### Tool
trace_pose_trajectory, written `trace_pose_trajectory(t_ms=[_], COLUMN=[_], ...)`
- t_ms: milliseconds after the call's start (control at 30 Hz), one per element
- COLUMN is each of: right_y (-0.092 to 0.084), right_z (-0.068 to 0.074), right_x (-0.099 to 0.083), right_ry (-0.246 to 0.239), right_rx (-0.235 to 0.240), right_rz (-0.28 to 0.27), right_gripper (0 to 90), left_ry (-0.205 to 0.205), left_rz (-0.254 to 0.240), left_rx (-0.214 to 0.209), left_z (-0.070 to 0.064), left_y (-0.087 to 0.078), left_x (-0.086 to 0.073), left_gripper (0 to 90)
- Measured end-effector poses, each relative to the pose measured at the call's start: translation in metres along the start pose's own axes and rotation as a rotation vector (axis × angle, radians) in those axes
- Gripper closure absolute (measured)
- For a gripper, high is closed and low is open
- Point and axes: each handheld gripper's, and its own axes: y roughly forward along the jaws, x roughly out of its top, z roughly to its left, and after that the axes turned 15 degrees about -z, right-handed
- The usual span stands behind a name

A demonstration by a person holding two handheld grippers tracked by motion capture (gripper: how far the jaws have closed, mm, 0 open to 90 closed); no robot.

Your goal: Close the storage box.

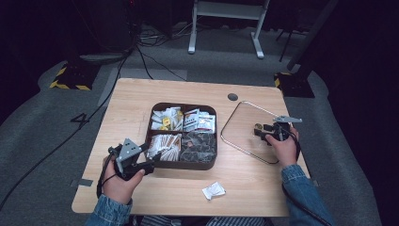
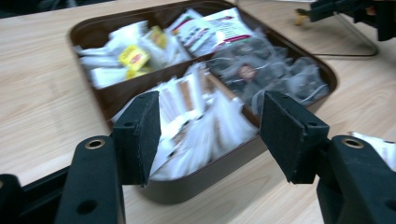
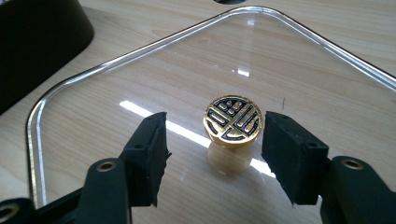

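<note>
The right gripper (image 3: 212, 135) stood with its jaws spread on either side of the gold knob (image 3: 232, 119) of the clear glass lid (image 3: 140, 84), which lay flat on the table (image 1: 136, 94) to the right of the brown tray (image 1: 183, 165). The pads were not yet touching the knob. To do this step well, the person should probably centre the knob between the pads and close on its sides before lifting, because the knob is small and smooth and the lid could tilt or slip. The left gripper (image 2: 210, 135) was also spread, with nothing between its jaws, near the front left corner of the tray. The tray had four compartments: white sachets with yellow labels at the back left, printed packets at the back right, long paper sachets at the front left, and dark pyramid tea bags at the front right. One loose white sachet (image 1: 213, 190) lay on the table in front of the tray.
</note>
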Motion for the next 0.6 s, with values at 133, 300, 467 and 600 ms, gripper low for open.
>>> trace_pose_trajectory(t_ms=[133, 300, 467, 600], right_y=[0.01, 0.02, 0.022, 0.021], right_z=[-0.001, -0.002, -0.004, -0.003], right_x=[-0.003, -0.005, -0.003, -0.002], right_ry=[0.0, -0.004, -0.02, -0.024], right_rx=[-0.016, -0.02, -0.045, -0.058], right_rz=[0.024, 0.031, 0.044, 0.05], right_gripper=[41.2, 46.7, 58.6, 58.8], left_ry=[0.0, -0.027, -0.044, -0.056], left_rz=[0.012, 0.037, 0.058, 0.066], left_rx=[0.057, 0.118, 0.157, 0.175], left_z=[0.01, 0.023, 0.033, 0.04], left_y=[-0.01, -0.017, -0.022, -0.026], left_x=[-0.005, -0.015, -0.024, -0.027], left_gripper=[38.4, 36.1, 34.7, 34.3])
